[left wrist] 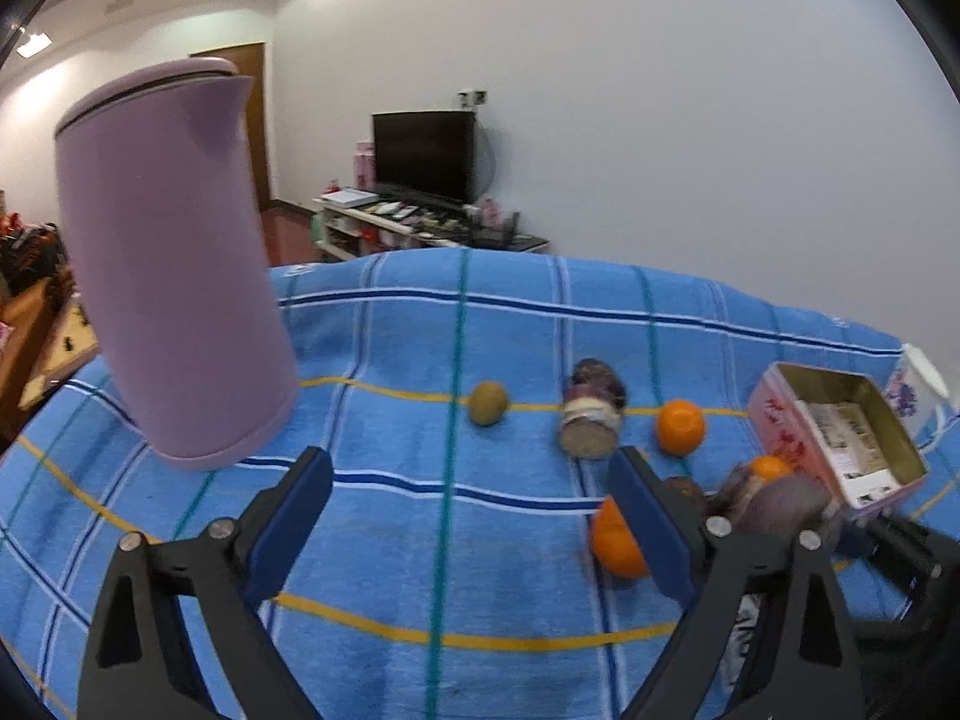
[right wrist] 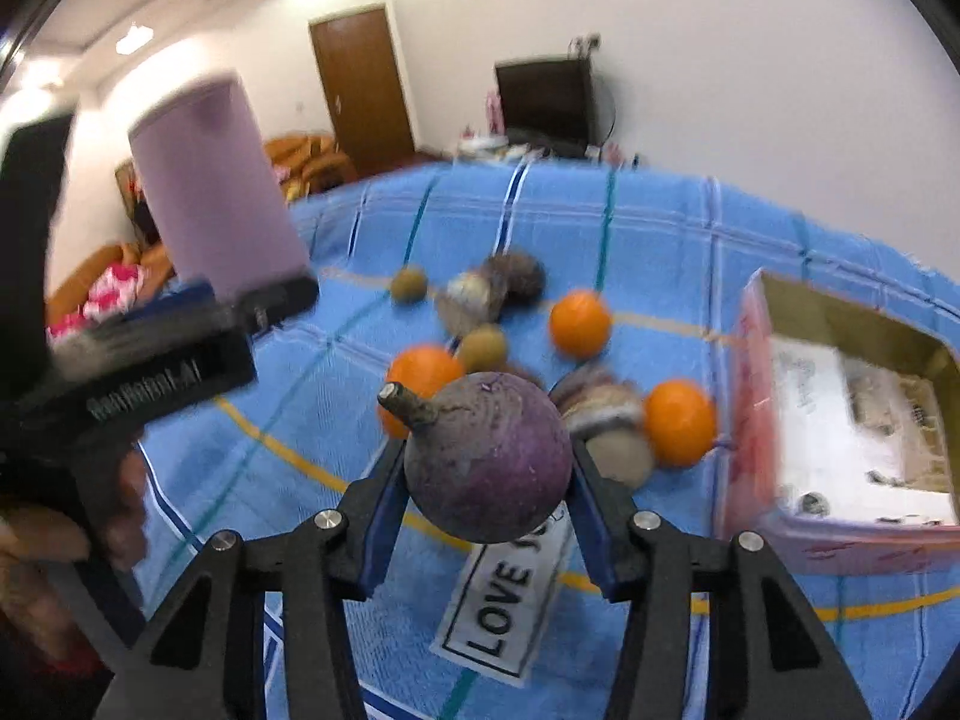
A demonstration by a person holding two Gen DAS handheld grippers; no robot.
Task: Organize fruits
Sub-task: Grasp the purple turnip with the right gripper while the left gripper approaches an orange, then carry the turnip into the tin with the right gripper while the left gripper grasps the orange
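Black tool (right wrist: 486,498), blue pads (right wrist: 378,516)

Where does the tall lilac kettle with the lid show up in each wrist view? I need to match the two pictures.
Left wrist view: the tall lilac kettle fills the left side, large and close, standing on the blue checked cloth.
Right wrist view: it stands upper left, blurred, at the cloth's far left edge.
Shared landmark: the open pink tin box at the right edge of both views.
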